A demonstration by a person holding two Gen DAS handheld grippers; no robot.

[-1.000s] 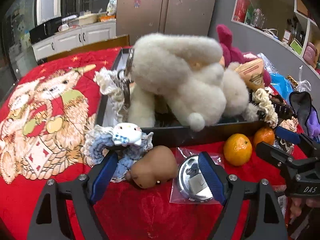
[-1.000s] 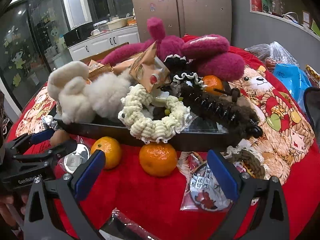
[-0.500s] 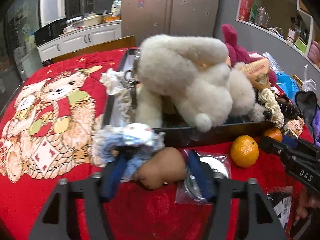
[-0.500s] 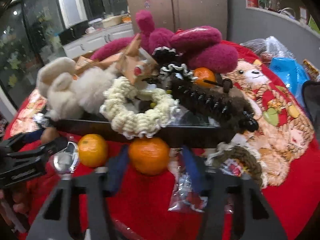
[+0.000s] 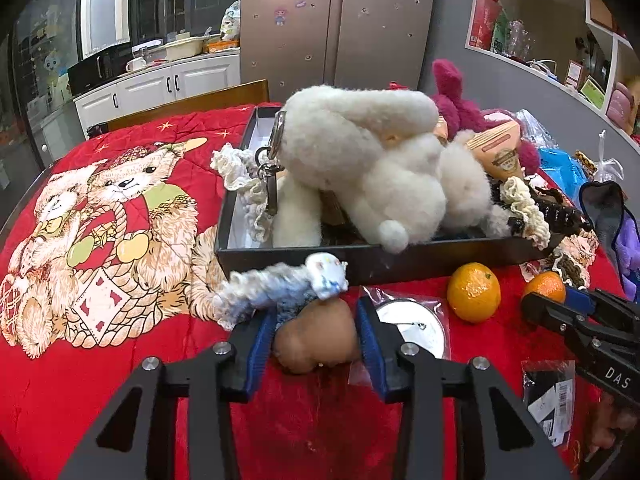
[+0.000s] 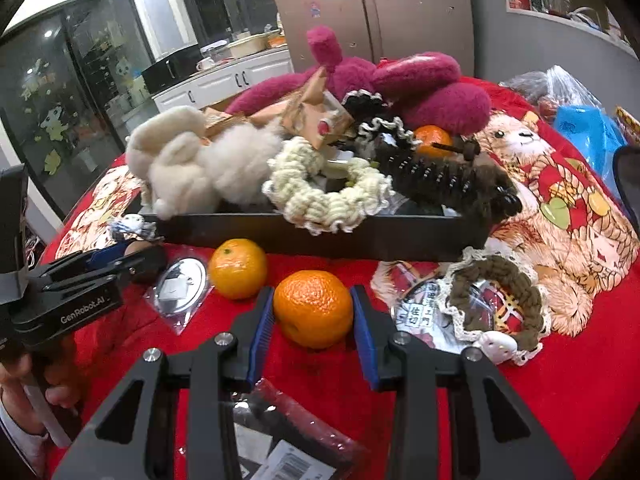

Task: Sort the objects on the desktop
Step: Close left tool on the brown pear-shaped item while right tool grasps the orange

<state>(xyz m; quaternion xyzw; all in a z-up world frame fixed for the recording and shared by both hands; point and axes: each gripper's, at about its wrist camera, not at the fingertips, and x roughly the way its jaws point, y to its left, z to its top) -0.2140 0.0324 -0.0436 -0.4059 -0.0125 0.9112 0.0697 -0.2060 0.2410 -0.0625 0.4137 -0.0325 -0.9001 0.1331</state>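
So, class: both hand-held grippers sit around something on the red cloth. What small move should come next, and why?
Probably lift both straight up. The left hand-held gripper has just closed on the brown toy, and the right hand-held gripper is shut on the orange. Both items rest in front of the black tray, so they must clear its wall first.

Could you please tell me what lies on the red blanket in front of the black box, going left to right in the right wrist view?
Left gripper → bagged round badge → far orange → near orange between the right gripper fingers → brown braided scrunchie.
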